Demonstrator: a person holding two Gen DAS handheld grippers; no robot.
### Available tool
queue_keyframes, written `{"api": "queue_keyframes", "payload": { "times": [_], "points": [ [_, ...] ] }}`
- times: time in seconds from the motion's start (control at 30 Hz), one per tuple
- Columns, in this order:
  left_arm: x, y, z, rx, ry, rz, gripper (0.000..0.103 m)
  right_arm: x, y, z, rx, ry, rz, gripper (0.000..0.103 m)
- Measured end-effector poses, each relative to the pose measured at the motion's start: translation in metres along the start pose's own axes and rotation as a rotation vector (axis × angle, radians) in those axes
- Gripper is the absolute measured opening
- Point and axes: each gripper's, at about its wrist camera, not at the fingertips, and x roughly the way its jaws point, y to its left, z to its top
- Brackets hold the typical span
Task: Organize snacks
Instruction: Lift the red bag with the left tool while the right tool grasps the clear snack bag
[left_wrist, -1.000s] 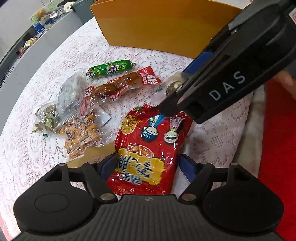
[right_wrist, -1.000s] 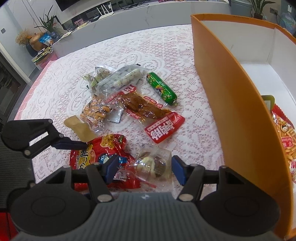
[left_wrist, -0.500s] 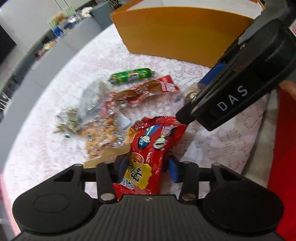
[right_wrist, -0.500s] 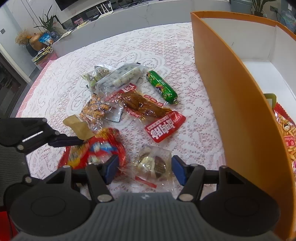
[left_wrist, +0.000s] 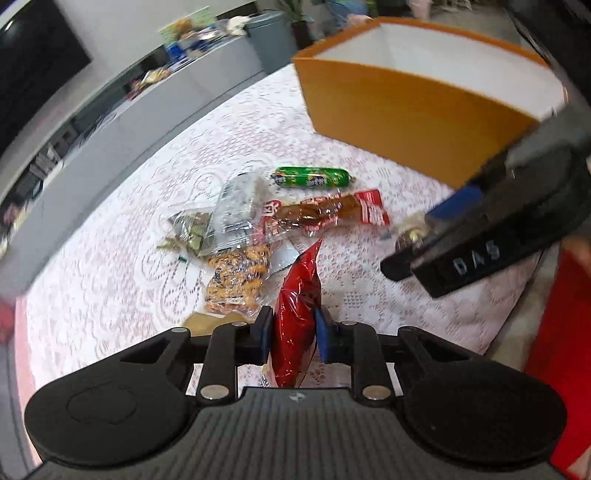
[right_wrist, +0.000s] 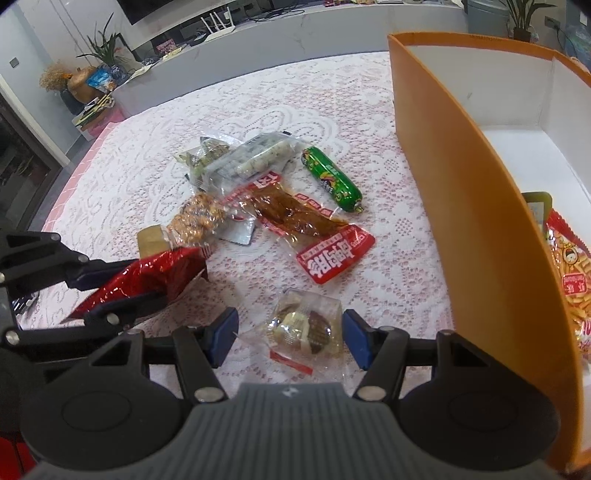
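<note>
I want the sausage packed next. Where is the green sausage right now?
In the right wrist view the green sausage lies on the lace tablecloth, between the orange box on its right and the red-labelled meat strip pack beside it.

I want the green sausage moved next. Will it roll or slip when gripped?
The green sausage looks like a smooth round cylinder lying free on the lace tablecloth, so a nudge would probably roll it. Its glossy wrapper may slip between pads. It seems firm, unlikely to flop.
</note>
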Motion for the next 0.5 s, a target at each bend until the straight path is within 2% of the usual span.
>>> {"api": "queue_keyframes", "payload": {
  "times": [0.07,0.23,0.33,0.43,0.5],
  "points": [
    [-0.006,0.005,0.001,-0.056,-0.006,-0.009,0.026,-0.004,0.001,-0.002,-0.005,-0.006,0.004,0.061],
    [-0.017,0.030,-0.003,-0.240,-0.009,-0.118,0.026,-0.011,0.003,-0.007,-0.011,-0.007,0.011,0.061],
    [-0.014,0.039,-0.011,-0.328,0.008,-0.185,0.027,-0.013,0.004,-0.008,-0.012,-0.021,0.069,0.061],
    [-0.006,0.043,-0.021,-0.354,0.058,-0.152,0.028,-0.008,0.009,-0.009,-0.015,0.002,0.111,0.061],
    [-0.005,0.042,-0.026,-0.338,0.056,-0.133,0.034,0.000,0.013,-0.011,-0.033,0.024,0.089,0.061]
  ]
}}
